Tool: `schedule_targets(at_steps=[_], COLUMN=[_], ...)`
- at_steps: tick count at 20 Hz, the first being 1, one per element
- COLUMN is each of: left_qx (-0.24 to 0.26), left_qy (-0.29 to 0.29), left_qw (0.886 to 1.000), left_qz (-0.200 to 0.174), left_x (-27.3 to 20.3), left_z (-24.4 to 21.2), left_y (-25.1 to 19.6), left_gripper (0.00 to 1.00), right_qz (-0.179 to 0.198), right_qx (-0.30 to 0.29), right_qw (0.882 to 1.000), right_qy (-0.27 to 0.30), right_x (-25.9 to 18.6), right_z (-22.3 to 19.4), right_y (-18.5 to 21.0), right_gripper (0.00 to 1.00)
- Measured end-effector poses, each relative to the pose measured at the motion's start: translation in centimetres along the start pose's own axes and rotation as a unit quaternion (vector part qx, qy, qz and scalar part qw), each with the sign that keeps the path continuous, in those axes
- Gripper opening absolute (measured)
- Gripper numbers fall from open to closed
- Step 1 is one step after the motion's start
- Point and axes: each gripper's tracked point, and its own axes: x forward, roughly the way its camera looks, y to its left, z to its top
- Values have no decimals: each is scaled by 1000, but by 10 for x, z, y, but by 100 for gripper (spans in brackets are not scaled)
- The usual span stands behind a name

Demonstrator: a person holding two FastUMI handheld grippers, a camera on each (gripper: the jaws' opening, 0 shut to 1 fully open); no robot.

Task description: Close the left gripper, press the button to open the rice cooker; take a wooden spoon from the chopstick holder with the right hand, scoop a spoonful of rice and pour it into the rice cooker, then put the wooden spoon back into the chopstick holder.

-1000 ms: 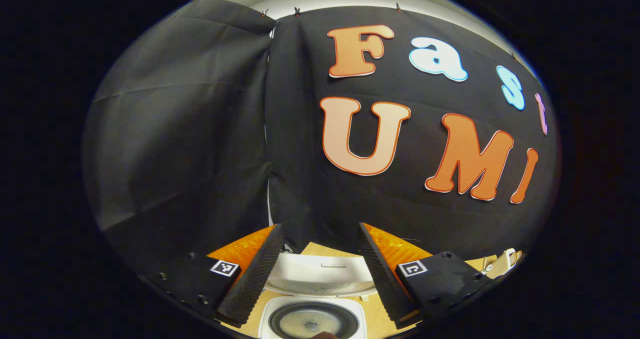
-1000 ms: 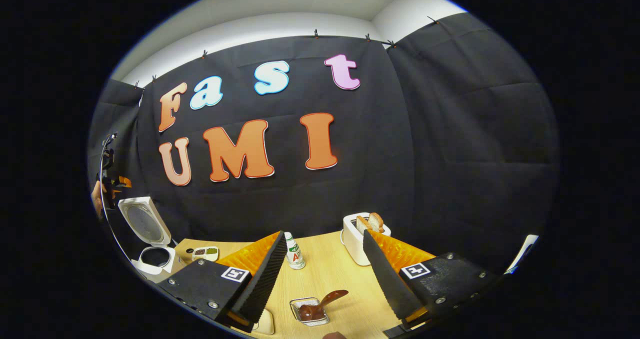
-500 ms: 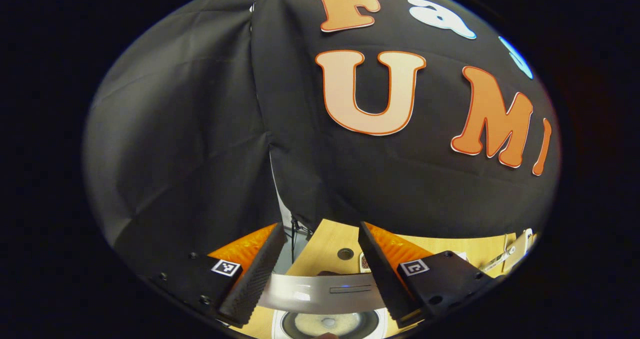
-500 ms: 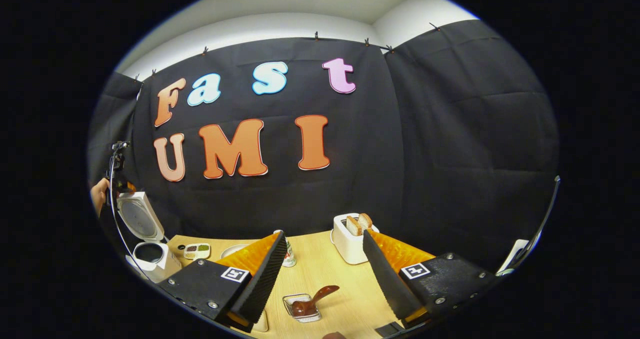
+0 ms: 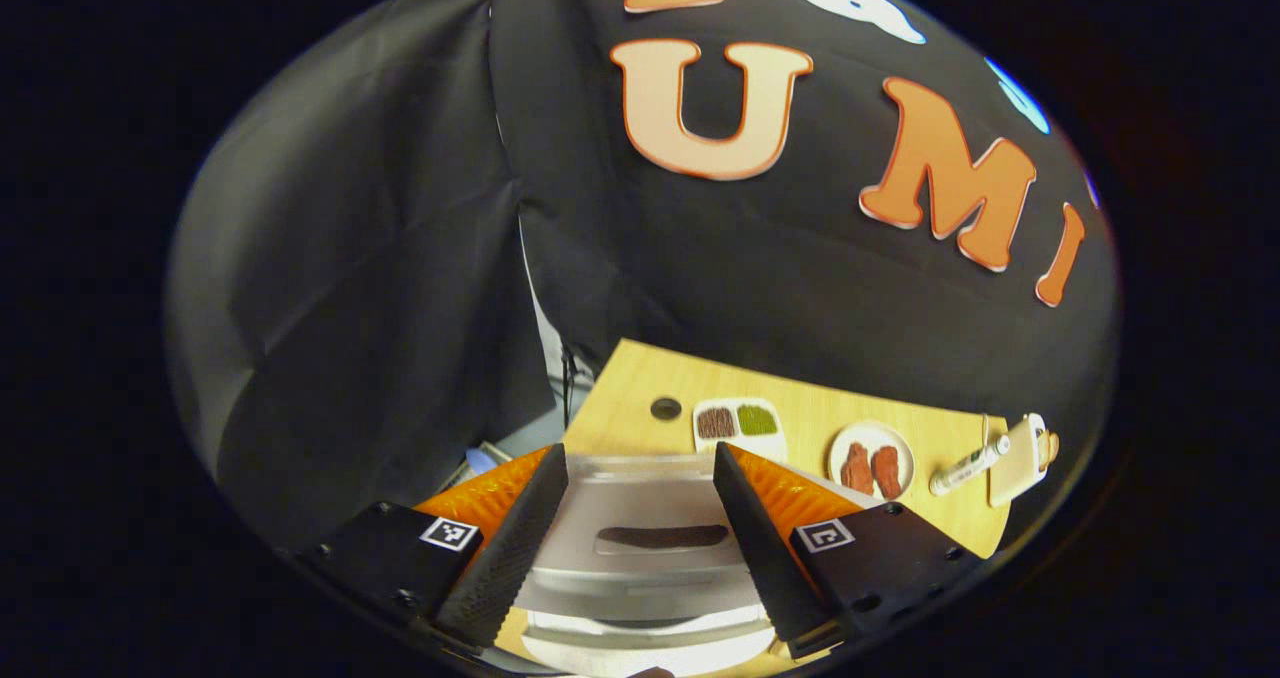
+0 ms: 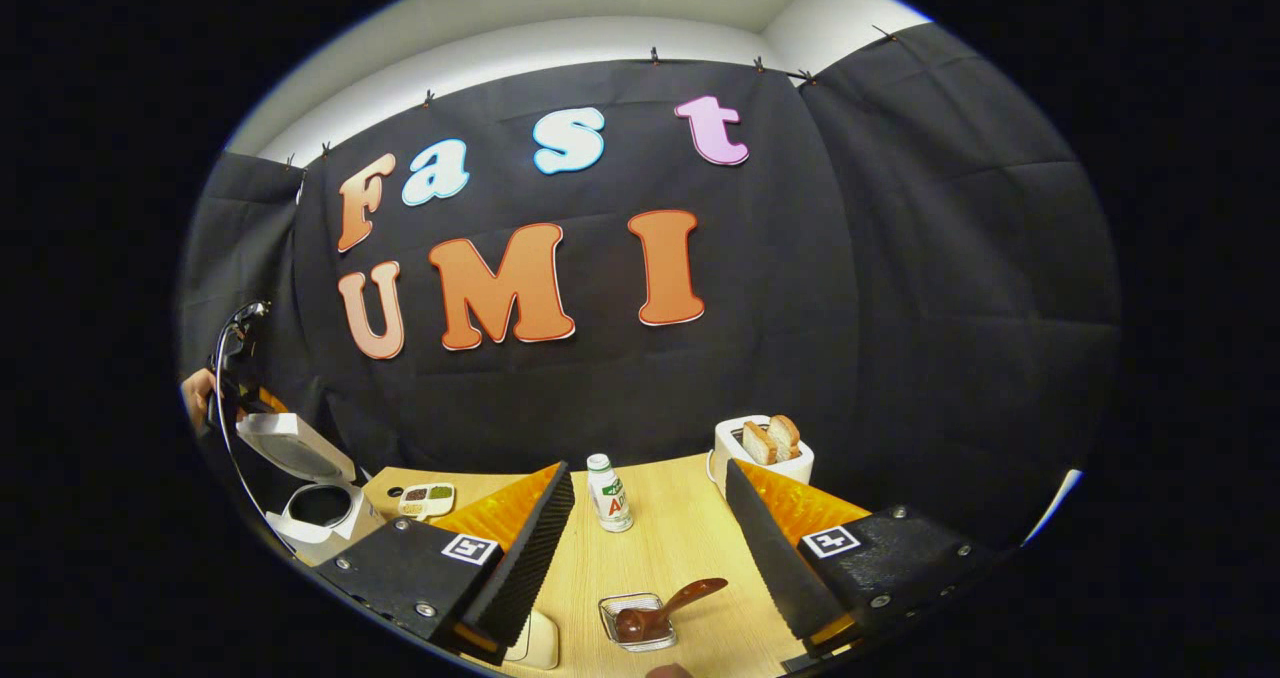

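Observation:
In the left gripper view my left gripper [image 5: 638, 455] is open, its fingers standing either side of the silver-grey lid [image 5: 640, 518] of the white rice cooker, just above it; I cannot tell whether they touch. From the right gripper view the rice cooker [image 6: 322, 510] stands at the table's far left, its lid [image 6: 288, 440] half lowered, with a hand [image 6: 197, 395] and the other gripper behind it. My right gripper [image 6: 648, 470] is open with nothing in it. Ahead of it the brown wooden spoon [image 6: 685, 596] lies in the small clear chopstick holder [image 6: 632, 626].
On the wooden table [image 6: 670, 548] stand a small bottle [image 6: 609, 494], a white toaster with bread [image 6: 765, 446] and a divided dish [image 6: 427, 499]. The left gripper view adds that dish [image 5: 738, 422], a plate of brown food [image 5: 870, 466] and the table's back-left corner [image 5: 610, 358].
The cooker lid has swung from upright down toward the pot, now hiding the rice. My left gripper has tipped forward over it. The right gripper has only drifted slightly.

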Motion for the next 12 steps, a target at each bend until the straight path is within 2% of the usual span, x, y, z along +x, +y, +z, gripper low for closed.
schedule_targets(at_steps=[2, 12], left_qx=[11, -11], left_qy=[1, 116], left_qw=[1000, 993], left_qz=[5, 23], left_x=[-3, 26], left_z=[-21, -139], left_y=[3, 3], left_gripper=[100, 100], right_qz=[8, 38], right_qx=[-2, -2], right_qw=[1000, 999], right_qy=[-1, 20], right_x=[6, 16], right_z=[0, -16], right_y=[3, 12], right_gripper=[95, 95])
